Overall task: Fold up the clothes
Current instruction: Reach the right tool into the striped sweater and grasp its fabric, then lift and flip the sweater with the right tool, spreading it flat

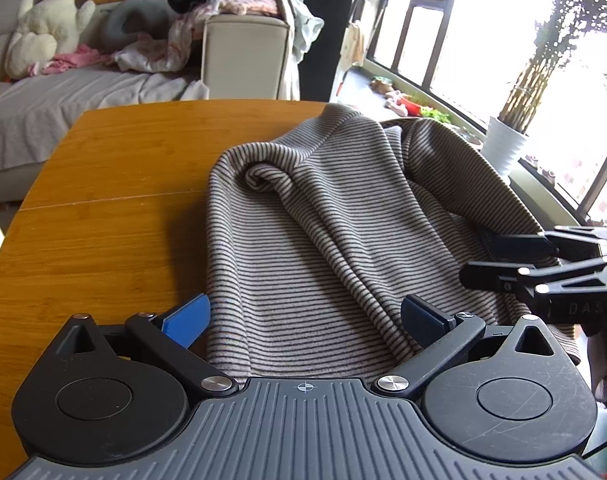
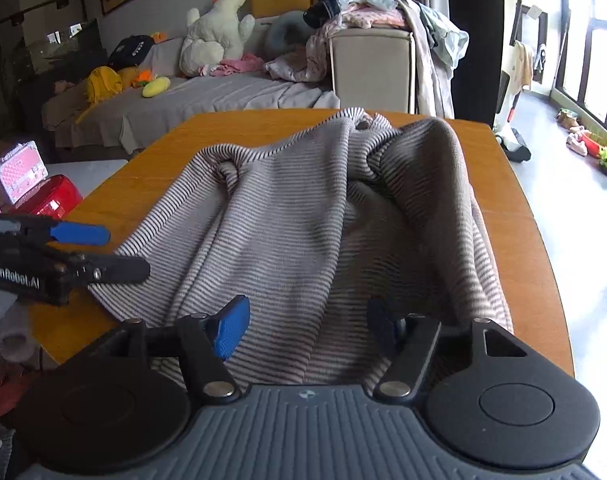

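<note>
Striped garment (image 1: 343,240) spread rumpled over worktop (image 1: 115,200), near hem hanging off the front edge at 6 o'clock, presumably drawn there for flattening before the first fold. Left tongs (image 1: 305,318) apart, blue pads flanking the hem without pressing. Right tongs (image 2: 307,326) likewise apart over cloth, nothing clamped. Both angled downward toward 12 o'clock, side by side.

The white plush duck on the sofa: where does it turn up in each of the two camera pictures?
Left wrist view: plush duck sits far upper left, behind the wooden table.
Right wrist view: it sits upper centre-left, on the grey sofa.
Shared landmark: the beige box piled with clothes, right of the duck in both.
</note>
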A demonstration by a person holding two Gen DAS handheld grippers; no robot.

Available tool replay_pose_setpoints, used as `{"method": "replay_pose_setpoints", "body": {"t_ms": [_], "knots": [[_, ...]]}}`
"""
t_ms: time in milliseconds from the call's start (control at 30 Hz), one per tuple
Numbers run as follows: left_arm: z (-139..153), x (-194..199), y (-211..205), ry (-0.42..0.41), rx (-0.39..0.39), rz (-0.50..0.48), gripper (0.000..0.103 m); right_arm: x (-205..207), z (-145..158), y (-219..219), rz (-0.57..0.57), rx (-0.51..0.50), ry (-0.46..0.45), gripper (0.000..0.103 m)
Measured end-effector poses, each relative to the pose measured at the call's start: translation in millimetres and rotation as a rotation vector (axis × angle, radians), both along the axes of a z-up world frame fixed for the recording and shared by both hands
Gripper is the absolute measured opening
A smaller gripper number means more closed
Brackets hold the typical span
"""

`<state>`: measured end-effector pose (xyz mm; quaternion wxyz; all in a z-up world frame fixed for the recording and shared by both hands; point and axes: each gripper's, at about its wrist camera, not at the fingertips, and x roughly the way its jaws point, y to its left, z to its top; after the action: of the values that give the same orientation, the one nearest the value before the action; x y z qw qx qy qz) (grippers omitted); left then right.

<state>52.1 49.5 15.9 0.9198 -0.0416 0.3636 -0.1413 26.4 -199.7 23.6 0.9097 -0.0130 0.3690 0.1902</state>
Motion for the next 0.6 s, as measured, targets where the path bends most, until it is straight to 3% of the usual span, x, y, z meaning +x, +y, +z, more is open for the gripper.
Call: {"method": "replay_pose_setpoints", "body": {"t_ms": [67, 133, 200, 300, 400, 600], "knots": [[1, 1, 5, -0.003, -0.016, 0.008, 0.103, -3, -9, -1, -0.005, 0.024, 0.044, 0.067], [2, 4, 7, -0.007, -0.025, 0.009, 0.103, -4, -13, 6, -0.008, 0.022, 0.012, 0.066], [3, 6, 8, -0.015, -0.026, 0.006, 0.103, -1, -13, 19, 0.039, 0.031, -0.004, 0.028], [7, 7, 13, -0.039, -0.03, 0.006, 0.103, 16, -7, 43, 0.092, -0.004, -0.011, 0.01], [12, 6, 23, -0.069, -0.035, 0.015, 0.103, 47, 22, 56, 0.15, 0.024, -0.019, 0.008], [19, 14, 46, -0.148, -0.016, 0.025, 0.103, 132, 130, 99, 0.198, 0.08, -0.24, 0.007]]}}
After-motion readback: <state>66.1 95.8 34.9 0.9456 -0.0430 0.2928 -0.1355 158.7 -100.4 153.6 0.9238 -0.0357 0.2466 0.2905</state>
